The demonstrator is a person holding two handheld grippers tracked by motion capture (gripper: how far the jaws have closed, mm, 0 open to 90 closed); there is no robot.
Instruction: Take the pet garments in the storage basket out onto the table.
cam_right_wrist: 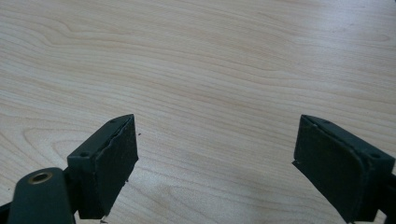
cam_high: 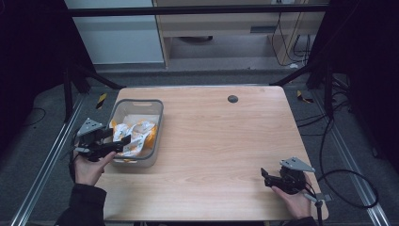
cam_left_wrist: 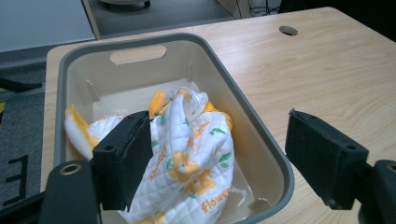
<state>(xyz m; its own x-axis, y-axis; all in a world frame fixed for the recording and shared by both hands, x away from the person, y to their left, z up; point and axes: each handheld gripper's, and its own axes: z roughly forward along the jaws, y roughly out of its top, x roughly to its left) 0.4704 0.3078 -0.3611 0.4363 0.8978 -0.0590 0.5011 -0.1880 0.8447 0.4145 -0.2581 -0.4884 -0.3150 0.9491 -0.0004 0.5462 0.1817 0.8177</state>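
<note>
A grey bin (cam_high: 159,123) stands at the left of the wooden tabletop (cam_high: 221,141), and a crumpled white cloth with orange and green print (cam_left_wrist: 187,158) lies inside it, heaped toward the near end. The left tongs (cam_high: 126,140) hang over the bin's near rim, jaws spread wide and released, one jaw over the cloth, the other outside the bin's wall. The right tongs (cam_high: 264,176) rest well apart at the near right corner, also spread, grasping nothing. A small round hole (cam_high: 232,99) sits near the far edge.
</note>
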